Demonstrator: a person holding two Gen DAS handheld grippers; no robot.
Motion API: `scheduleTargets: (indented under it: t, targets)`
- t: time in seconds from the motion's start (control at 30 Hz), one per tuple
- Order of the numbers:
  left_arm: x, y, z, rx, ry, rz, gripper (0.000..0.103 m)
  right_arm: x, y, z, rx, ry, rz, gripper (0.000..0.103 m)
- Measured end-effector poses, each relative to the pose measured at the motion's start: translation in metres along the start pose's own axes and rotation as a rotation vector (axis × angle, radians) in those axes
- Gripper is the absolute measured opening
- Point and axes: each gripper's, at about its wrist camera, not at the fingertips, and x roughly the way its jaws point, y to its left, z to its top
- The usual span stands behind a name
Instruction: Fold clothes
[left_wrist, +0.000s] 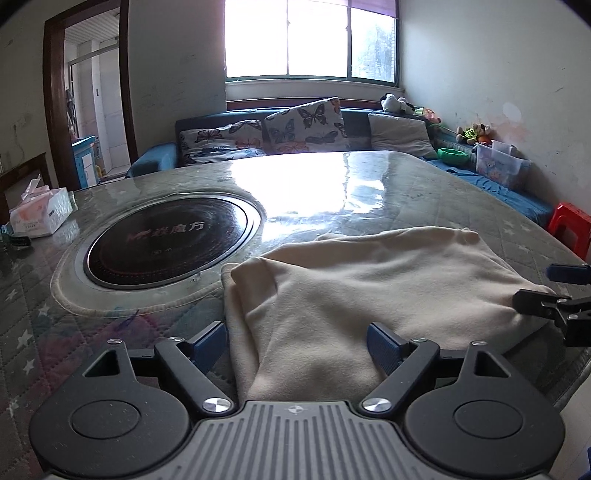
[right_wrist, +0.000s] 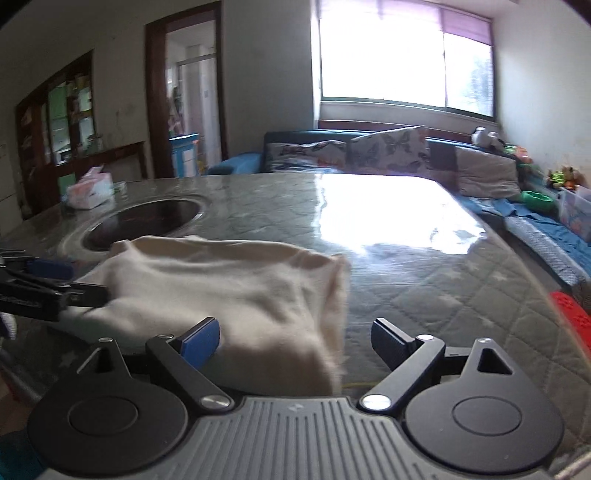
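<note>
Left gripper (left_wrist: 297, 345), right gripper (right_wrist: 293, 343): black linkages, blue-padded fingers (left_wrist: 384, 347), silver screws, ribbed grey base.

— What's on the table (left_wrist: 424, 192) apart from the work?
— A round black cooktop (left_wrist: 173, 236) sunk into the quilted, glossy top, and a tissue pack (left_wrist: 40, 212) near the far left corner.
— And behind it?
— A blue sofa (left_wrist: 221, 127) under a bright window (left_wrist: 310, 38), with two butterfly-print pillows (left_wrist: 306, 125) and a plain grey cushion (left_wrist: 402, 134).
— Anything along the right wall?
— Stuffed toys (left_wrist: 397, 103) on the sofa's corner, a green bowl (left_wrist: 452, 155), a clear storage box (left_wrist: 502, 164), and a red plastic stool (left_wrist: 570, 229) by the table's edge.
— The left side?
— An open doorway (right_wrist: 188, 99) and a dark shelf cabinet (right_wrist: 59, 110), its contents too blurred to name.
</note>
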Motion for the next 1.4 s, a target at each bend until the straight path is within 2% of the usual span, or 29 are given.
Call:
scheduleTargets:
  t: [0.13, 0.27, 0.4, 0.53, 0.63, 0.8, 1.13, 1.27, 1.4]
  targets:
    - [0.002, 0.0, -0.001, 0.0, 0.011, 0.01, 0.086, 0.003, -0.011, -0.005, 0.017, 0.019, -0.033, 0.091]
    - [0.001, 0.003, 0.0, -0.002, 0.009, 0.022, 0.088, -0.004, -0.018, -0.002, 0.029, -0.006, -0.051, 0.091]
    - [0.002, 0.007, 0.0, -0.009, 0.013, 0.036, 0.089, 0.005, -0.019, -0.007, 0.012, 0.032, -0.067, 0.095]
    - [0.001, 0.01, 0.004, -0.015, 0.007, 0.044, 0.089, 0.002, -0.023, 0.0, 0.05, 0.013, -0.046, 0.095]
    - [0.002, 0.014, 0.008, -0.03, 0.003, 0.06, 0.089, 0.004, -0.022, 0.005, 0.015, 0.005, -0.063, 0.096]
    - [0.011, 0.022, 0.013, -0.06, 0.013, 0.096, 0.089, 0.014, -0.026, -0.002, 0.039, 0.042, -0.055, 0.098]
    - [0.026, 0.042, 0.021, -0.105, 0.037, 0.171, 0.088, 0.012, -0.025, -0.003, 0.03, 0.041, -0.057, 0.099]
    - [0.022, 0.035, 0.031, -0.103, -0.005, 0.136, 0.088, 0.011, -0.023, -0.002, 0.022, 0.039, -0.061, 0.099]
    - [0.03, 0.018, 0.034, -0.032, -0.008, 0.113, 0.088, 0.013, -0.025, -0.002, 0.02, 0.039, -0.066, 0.101]
